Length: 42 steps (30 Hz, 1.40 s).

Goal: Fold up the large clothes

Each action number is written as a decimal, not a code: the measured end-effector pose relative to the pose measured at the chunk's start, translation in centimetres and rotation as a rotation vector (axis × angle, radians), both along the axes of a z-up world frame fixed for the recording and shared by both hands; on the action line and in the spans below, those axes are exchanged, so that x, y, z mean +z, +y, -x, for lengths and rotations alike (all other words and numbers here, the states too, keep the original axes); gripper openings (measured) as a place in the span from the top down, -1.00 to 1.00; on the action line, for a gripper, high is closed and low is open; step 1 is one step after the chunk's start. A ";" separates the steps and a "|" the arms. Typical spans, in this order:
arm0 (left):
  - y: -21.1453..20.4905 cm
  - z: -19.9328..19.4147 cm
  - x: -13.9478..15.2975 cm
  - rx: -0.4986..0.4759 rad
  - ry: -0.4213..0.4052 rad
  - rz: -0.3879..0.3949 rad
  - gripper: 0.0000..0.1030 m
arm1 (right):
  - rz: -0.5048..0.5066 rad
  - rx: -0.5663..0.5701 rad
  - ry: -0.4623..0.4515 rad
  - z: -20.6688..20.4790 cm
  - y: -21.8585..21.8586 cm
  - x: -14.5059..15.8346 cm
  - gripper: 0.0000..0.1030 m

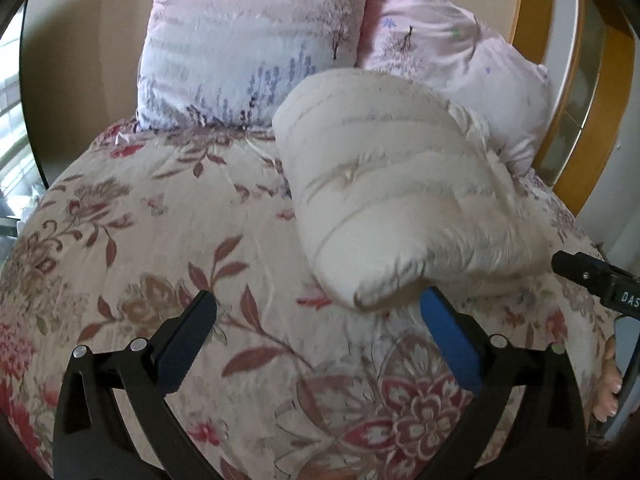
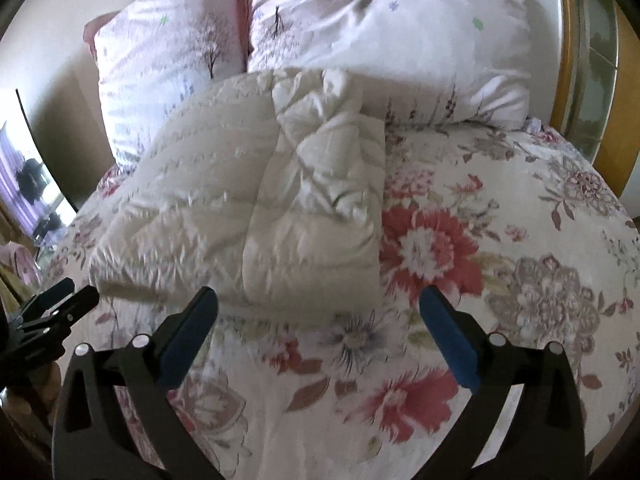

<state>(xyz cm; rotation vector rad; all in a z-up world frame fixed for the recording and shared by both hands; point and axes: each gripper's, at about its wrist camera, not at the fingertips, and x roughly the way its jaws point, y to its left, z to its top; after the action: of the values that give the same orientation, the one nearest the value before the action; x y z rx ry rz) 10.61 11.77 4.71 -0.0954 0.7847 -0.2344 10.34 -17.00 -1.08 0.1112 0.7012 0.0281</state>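
Observation:
A cream quilted puffy garment (image 1: 400,200) lies folded into a thick bundle on the flowered bedspread (image 1: 160,240). In the right wrist view the garment (image 2: 260,200) lies just beyond the fingers, its near edge facing me. My left gripper (image 1: 318,304) is open and empty, its right fingertip close under the bundle's near corner. My right gripper (image 2: 318,304) is open and empty, just short of the bundle's near edge. The right gripper's tip (image 1: 588,276) shows at the right edge of the left view; the left gripper's tip (image 2: 52,304) shows at the left edge of the right view.
Two pink printed pillows (image 1: 248,48) (image 1: 460,68) lean against the wall behind the garment; they also show in the right wrist view (image 2: 168,60) (image 2: 400,36). A wooden bed frame (image 1: 568,92) runs along the right. The bedspread (image 2: 500,260) stretches to the right of the bundle.

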 end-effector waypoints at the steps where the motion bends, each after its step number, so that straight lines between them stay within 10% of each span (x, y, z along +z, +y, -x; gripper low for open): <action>1: -0.1 0.2 -0.2 -0.002 0.006 -0.001 -0.97 | 0.002 0.002 0.009 0.1 0.1 -0.3 -0.96; 16: -2.1 0.5 -2.8 -0.033 0.151 -0.125 -0.97 | 0.113 -0.023 0.176 0.5 2.2 -4.1 -0.96; 42: -2.4 0.3 -3.4 -0.028 0.175 -0.141 -0.97 | 0.130 0.001 0.191 0.2 2.8 -4.7 -0.96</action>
<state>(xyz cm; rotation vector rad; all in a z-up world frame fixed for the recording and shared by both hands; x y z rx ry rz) 10.27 9.40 1.29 0.0289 0.9751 -0.1985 10.10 -14.24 -5.76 -0.0115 0.8913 -0.0276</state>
